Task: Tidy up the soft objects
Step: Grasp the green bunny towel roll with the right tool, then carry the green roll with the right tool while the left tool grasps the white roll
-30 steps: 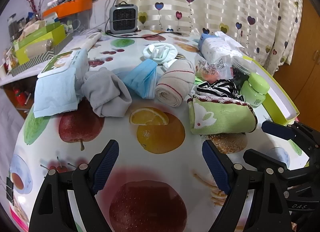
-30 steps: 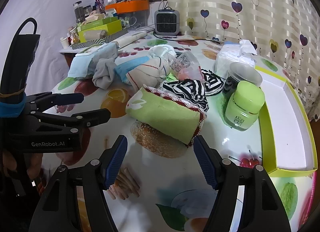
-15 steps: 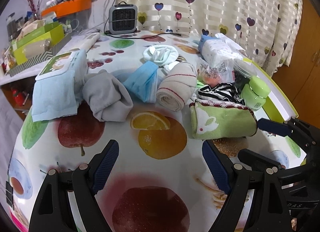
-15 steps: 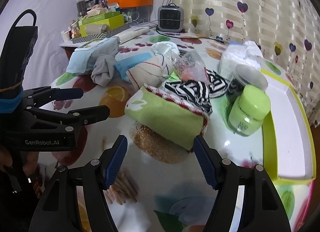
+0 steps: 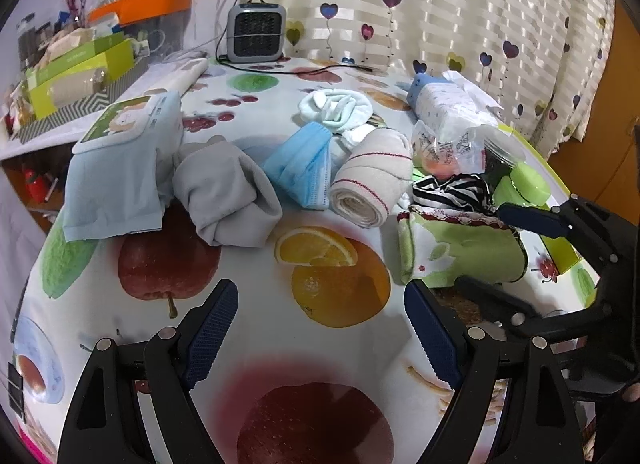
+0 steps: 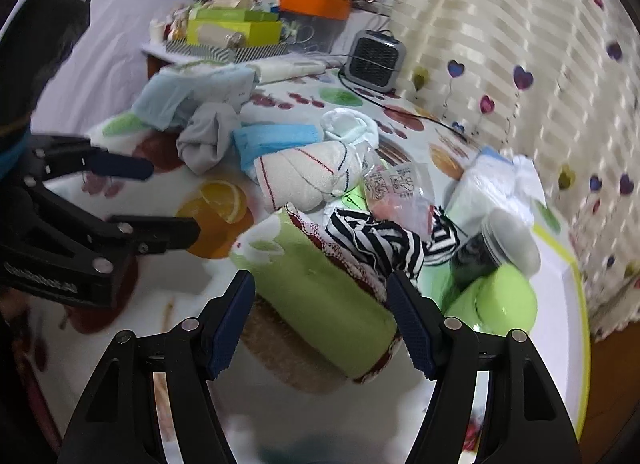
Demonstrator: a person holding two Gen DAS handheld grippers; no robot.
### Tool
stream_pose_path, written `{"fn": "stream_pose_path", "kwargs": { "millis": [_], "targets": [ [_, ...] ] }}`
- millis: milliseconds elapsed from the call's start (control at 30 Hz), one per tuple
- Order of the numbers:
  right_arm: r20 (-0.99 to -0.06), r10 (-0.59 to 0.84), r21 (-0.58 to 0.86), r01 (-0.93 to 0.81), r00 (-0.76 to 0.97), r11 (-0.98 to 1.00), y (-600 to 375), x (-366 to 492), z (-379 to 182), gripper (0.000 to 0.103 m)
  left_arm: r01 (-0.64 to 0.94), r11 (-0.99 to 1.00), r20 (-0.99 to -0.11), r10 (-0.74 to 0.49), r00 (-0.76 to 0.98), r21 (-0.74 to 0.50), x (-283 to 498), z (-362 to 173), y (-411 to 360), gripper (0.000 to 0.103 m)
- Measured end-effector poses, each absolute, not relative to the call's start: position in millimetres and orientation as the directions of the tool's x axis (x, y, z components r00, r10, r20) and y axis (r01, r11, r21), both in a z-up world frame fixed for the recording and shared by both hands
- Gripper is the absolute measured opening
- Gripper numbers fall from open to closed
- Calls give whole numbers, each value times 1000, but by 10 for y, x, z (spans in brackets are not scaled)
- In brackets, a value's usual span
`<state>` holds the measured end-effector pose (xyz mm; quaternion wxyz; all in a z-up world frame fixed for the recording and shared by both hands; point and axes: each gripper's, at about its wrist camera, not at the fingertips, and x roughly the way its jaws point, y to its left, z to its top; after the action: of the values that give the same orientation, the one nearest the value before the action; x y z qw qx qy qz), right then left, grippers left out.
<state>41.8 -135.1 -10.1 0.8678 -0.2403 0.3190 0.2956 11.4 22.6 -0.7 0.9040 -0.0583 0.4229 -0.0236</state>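
Observation:
A rolled green towel (image 6: 320,300) (image 5: 460,252) lies on the fruit-print table. My right gripper (image 6: 322,324) is open, its jaws on either side of the towel's near end. My left gripper (image 5: 320,340) is open and empty over bare table (image 5: 248,304), left of the towel. Other soft things lie behind: a black-and-white striped cloth (image 6: 380,244), a rolled beige towel (image 5: 372,191), a blue face mask (image 5: 300,171), a grey cloth (image 5: 228,199), a light blue cloth (image 5: 112,183) and a white sock bundle (image 5: 336,107).
A green jar (image 6: 496,300), a dark jar (image 6: 492,252), a tissue pack (image 5: 448,103) and a plastic bag (image 6: 396,191) crowd the right. A yellow-green tray (image 6: 568,304) lies at the right edge. A small heater (image 5: 256,33) stands at the back; shelf clutter at left.
My right gripper has moved forward until its open jaws straddle the green towel. The left gripper has drifted slightly back.

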Motion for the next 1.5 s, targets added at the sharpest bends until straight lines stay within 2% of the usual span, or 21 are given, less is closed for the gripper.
{"fn": "stream_pose_path", "kwargs": {
  "millis": [200,233,300,433,500,900,1500],
  "targets": [
    [-734,310,-316,-708,604,631,-1252,447,-302,69,-15,991,-764,-94,638,-134,145,-30,274,86],
    [-741,310,-304,-709,596,636,-1262,464,-301,60,-15,991,-764,-94,638,-135,146,-32,283,86],
    [-743,301,-298,-698,598,651,-1282,494,-294,49,-18,990,-763,-94,640,-137,147,-25,299,86],
    [-729,337,-258,-695,596,671,-1332,461,-216,34,-12,990,-754,-99,649,-140,149,8,311,86],
    [-721,351,-237,-689,598,685,-1363,432,-177,31,-7,990,-749,-104,654,-143,145,24,313,86],
    [-672,526,55,-673,521,738,-1706,240,41,31,65,989,-710,-142,690,-134,227,187,217,86],
    [-641,522,115,-602,563,790,-1989,381,109,31,199,980,-715,-157,681,-27,925,125,-47,86]
  ]
}}
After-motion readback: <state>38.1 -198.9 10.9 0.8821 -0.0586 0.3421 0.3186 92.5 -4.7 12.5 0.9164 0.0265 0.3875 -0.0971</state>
